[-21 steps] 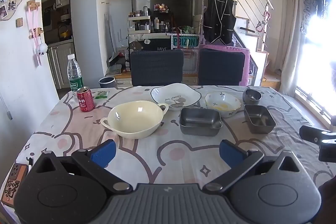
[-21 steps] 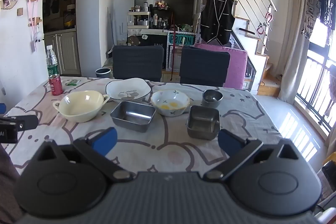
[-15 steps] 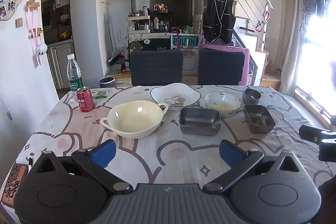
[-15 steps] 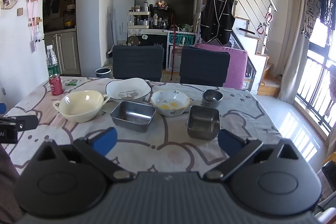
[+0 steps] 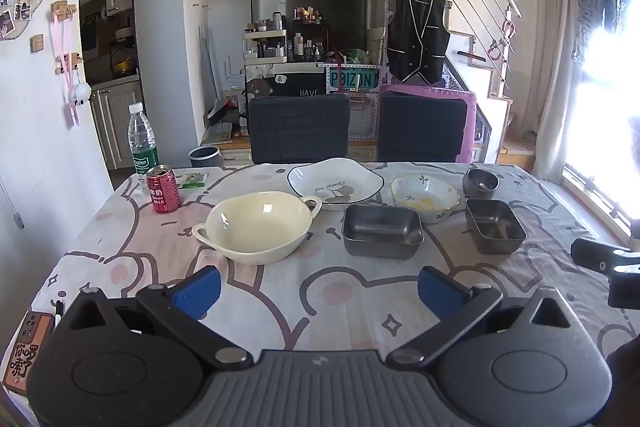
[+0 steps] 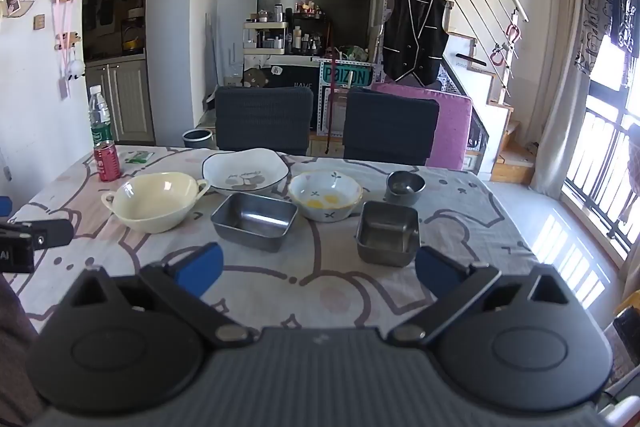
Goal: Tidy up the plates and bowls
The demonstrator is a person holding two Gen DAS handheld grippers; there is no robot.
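Six dishes on table (image 5: pixel 320 291), left to right: one cream two-handled bowl (image 5: pixel 256 227), one white plate (image 5: pixel 335 183), one rectangular steel pan (image 5: pixel 382 231), one floral bowl (image 5: pixel 424 195), one square steel pan (image 5: pixel 494 226), one small steel bowl (image 5: pixel 481 183). Red can (image 5: pixel 163 189), water bottle (image 5: pixel 142 139) far left. Left gripper (image 5: pixel 318 287) and right gripper (image 6: pixel 318 269) both spread wide, empty, low over near table edge.
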